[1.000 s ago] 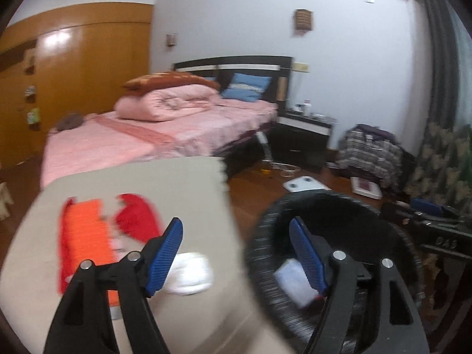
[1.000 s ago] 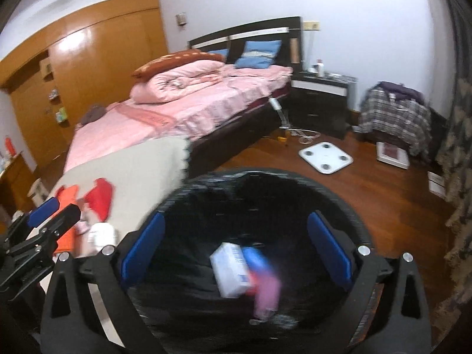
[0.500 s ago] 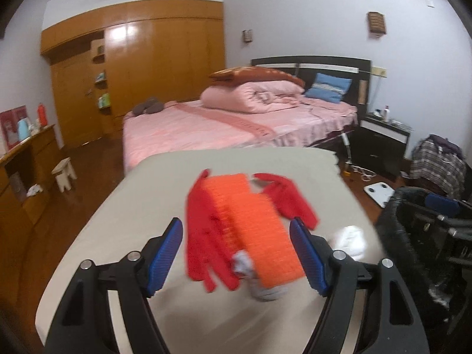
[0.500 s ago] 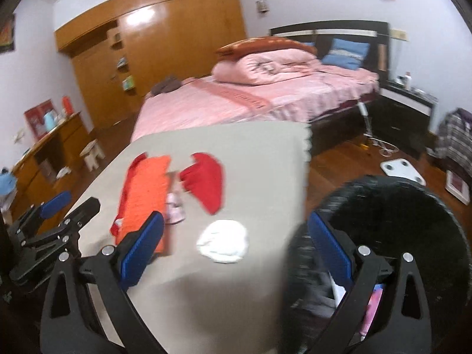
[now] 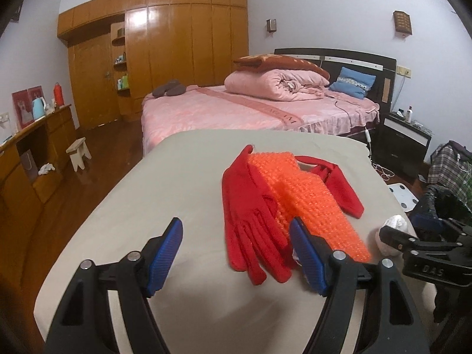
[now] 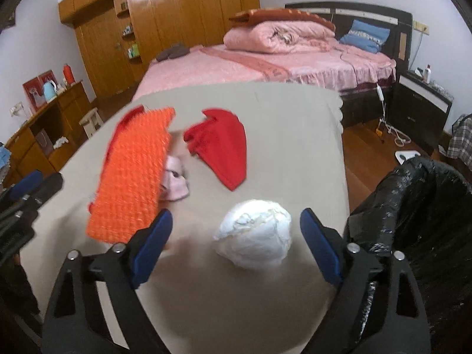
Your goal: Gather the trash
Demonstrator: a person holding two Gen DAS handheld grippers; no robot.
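right jaws: right gripper (image 6: 236,236) spread and closing; white crumpled wad (image 6: 255,233) sits between the blue pads (image 6: 152,243), not pinched, gap on both sides.
left jaws: left gripper (image 5: 236,253) spread, nothing gripped; fingertips of the red glove (image 5: 250,221) lie in the gap, untouched.
wad: on the beige table cover (image 6: 280,135), near its 4 o'clock edge in the right wrist view; in the left wrist view it is at 3 o'clock, partly hidden behind the right gripper.
trash bin: black-bagged bin (image 6: 427,221) just off the table edge, 3 o'clock of the wad.
pink item: small pink crumpled piece (image 6: 175,181) at 10 o'clock of the wad, touching the orange knit cloth (image 6: 132,174), partly under it.
red cloth: second red piece (image 6: 221,150) at 12 o'clock of the wad, apart from it.
orange cloth: overlaps the red glove in the left wrist view.
background: pink bed (image 5: 250,109) at 12 o'clock beyond the table, wooden wardrobe (image 5: 177,38) at 11 o'clock.
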